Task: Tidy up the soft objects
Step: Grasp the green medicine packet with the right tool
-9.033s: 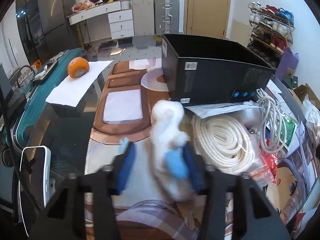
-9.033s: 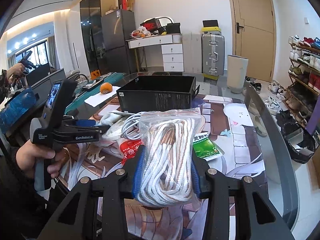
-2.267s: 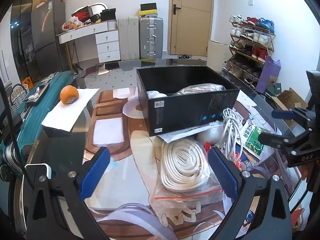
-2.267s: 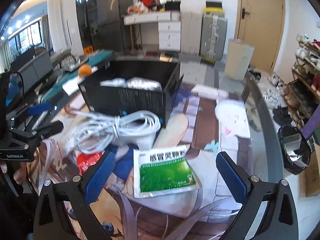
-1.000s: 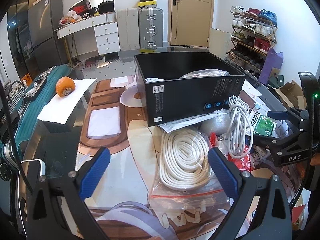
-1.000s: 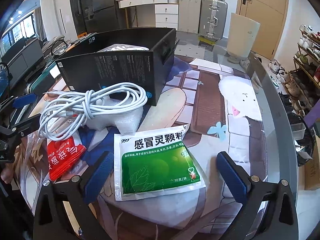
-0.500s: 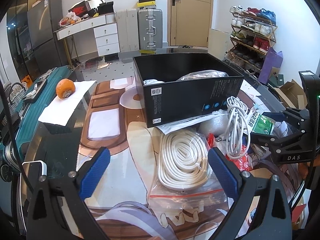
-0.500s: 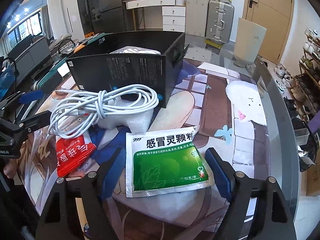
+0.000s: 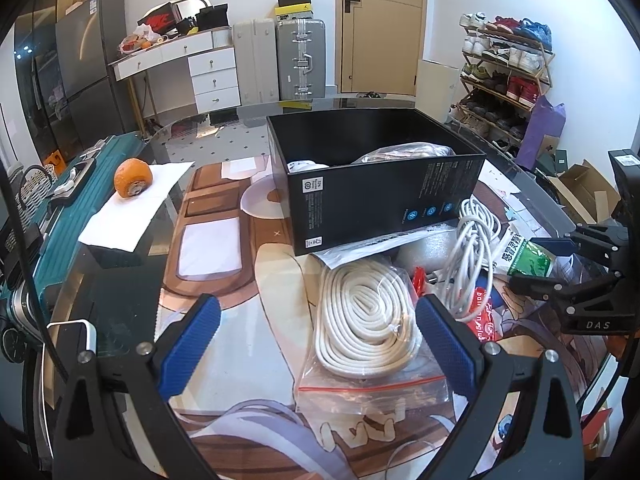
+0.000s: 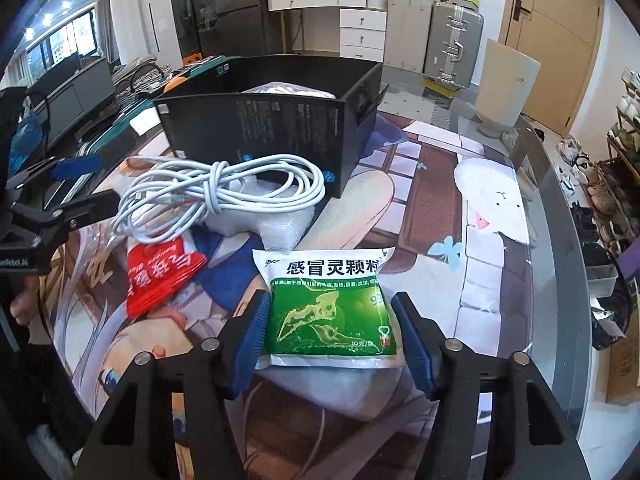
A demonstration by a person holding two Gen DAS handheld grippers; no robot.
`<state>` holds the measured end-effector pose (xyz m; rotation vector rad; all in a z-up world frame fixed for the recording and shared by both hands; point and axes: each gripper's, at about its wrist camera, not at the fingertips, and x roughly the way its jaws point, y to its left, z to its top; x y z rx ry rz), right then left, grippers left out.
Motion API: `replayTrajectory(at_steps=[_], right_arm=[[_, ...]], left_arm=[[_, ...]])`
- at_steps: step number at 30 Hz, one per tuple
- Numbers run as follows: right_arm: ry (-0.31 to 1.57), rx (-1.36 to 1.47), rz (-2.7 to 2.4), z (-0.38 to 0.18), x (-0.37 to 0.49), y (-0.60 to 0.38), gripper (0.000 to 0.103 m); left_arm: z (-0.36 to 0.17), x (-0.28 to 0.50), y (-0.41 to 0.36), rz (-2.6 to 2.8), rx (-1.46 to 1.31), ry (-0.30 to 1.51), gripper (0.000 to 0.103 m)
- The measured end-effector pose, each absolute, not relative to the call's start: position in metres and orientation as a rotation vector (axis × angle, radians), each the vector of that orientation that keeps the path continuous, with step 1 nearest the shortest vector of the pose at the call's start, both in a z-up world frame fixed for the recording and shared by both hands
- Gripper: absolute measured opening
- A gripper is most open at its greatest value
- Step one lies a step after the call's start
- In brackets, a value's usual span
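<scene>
I count one green sachet (image 10: pixel 329 312), one red packet (image 10: pixel 162 276), one knotted white cable (image 10: pixel 224 196), one bagged rope coil (image 9: pixel 366 320) and one black box (image 9: pixel 376 196) on the glass table (image 10: pixel 556 216). My right gripper (image 10: pixel 330 336) has just been closing its jaws; the sachet lies flat on the table between them, pads at its two sides and its edges buckling. Its long axis runs straight ahead, printed heading at the far end toward the box. My left gripper (image 9: pixel 318 344) hangs released, nothing between its fingers.
</scene>
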<state>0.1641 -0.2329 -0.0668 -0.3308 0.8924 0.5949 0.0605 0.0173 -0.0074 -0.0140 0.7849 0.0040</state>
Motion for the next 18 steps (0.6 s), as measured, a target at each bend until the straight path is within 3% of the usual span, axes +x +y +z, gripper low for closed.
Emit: replayTrajectory(at_steps=[8, 18], right_arm=[[0.890, -0.329, 0.628, -0.063, 0.157, -0.236, 0.045], [0.844, -0.301, 0.660, -0.045, 0.147, -0.240, 0.044]], left_arm=[[-0.006, 0.059, 0.014, 0.000, -0.011, 0.784, 0.099], [-0.007, 0.060, 0.013, -0.012, -0.025, 0.791, 0.099]])
